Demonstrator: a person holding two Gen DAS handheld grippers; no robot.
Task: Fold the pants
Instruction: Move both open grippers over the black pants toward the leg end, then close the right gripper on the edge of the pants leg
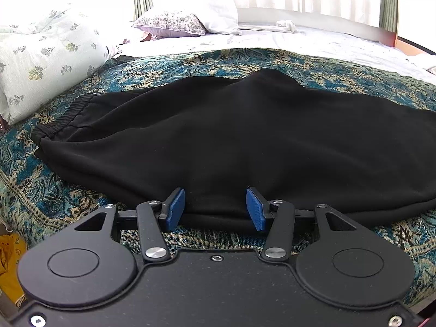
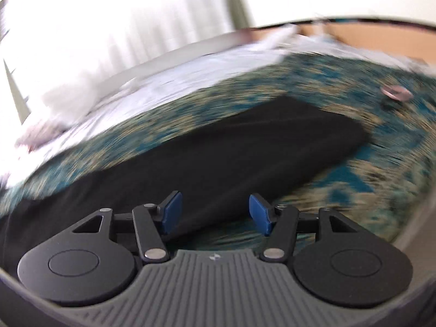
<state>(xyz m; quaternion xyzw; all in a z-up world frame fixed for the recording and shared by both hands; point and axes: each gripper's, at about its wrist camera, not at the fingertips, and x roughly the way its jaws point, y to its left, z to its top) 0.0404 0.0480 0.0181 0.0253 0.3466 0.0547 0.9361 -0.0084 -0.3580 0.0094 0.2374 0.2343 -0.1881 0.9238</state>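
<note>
In the left wrist view the left gripper [image 1: 215, 208] has its jaws apart, the near folded edge of the black pants [image 1: 231, 141] lying between the pads with gaps either side. The pants spread ahead, waistband far left, over a teal patterned bedspread [image 1: 41, 190] with bare cloth on both sides; pillows [image 1: 171, 23] and curtains lie beyond. The right wrist view is blurred and tilted: the right gripper [image 2: 215, 214] has jaws apart and empty above the pants [image 2: 218, 158], whose edge runs between them; bare bedspread [image 2: 354, 179] lies right.
</note>
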